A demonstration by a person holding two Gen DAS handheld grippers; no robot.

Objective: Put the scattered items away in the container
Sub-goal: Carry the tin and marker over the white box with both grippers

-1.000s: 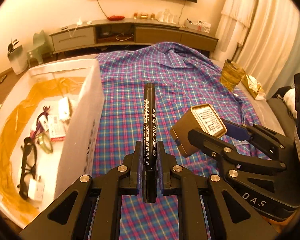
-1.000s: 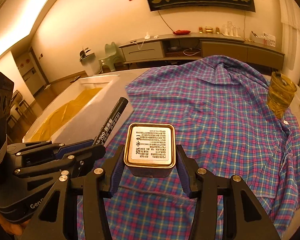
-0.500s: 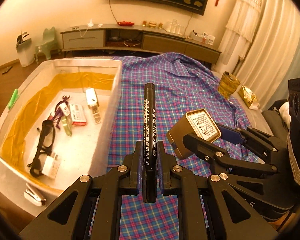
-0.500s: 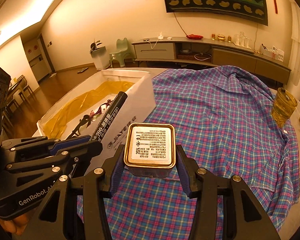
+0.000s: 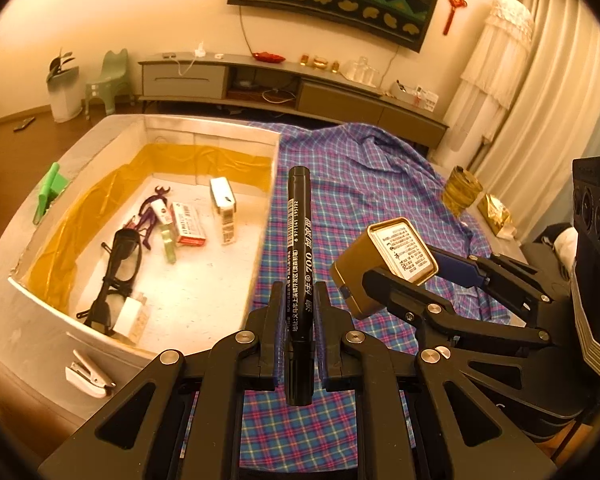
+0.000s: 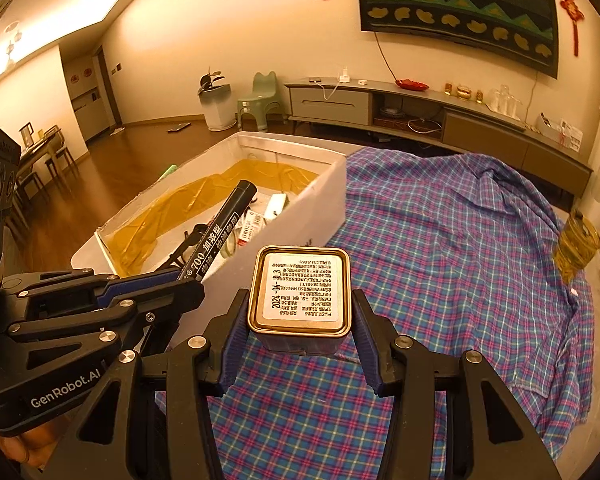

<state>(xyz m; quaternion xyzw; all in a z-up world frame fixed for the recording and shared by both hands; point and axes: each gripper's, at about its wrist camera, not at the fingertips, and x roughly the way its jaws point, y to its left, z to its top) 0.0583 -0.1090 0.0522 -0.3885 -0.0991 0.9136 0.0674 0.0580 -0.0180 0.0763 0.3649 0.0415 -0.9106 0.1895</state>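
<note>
My left gripper (image 5: 297, 316) is shut on a black marker pen (image 5: 299, 240) that points forward, above the plaid cloth just right of the white box (image 5: 266, 216). My right gripper (image 6: 299, 330) is shut on a gold square tin (image 6: 300, 288) with a white label, held above the cloth beside the box. The tin (image 5: 384, 260) and right gripper also show in the left wrist view, and the marker (image 6: 220, 236) and left gripper (image 6: 176, 284) in the right wrist view. The box (image 6: 316, 208) holds black glasses (image 5: 118, 276), small packets and a purple item.
A plaid shirt (image 6: 460, 240) covers the surface. A gold-wrapped jar (image 6: 578, 246) and a gold packet (image 5: 494, 210) stand at its right edge. A white stapler (image 5: 88, 374) lies outside the box's near wall. A green item (image 5: 50, 188) sits on the box's left rim.
Both grippers have risen and moved left toward the box with their loads. The inside of the box has come into fuller view.
</note>
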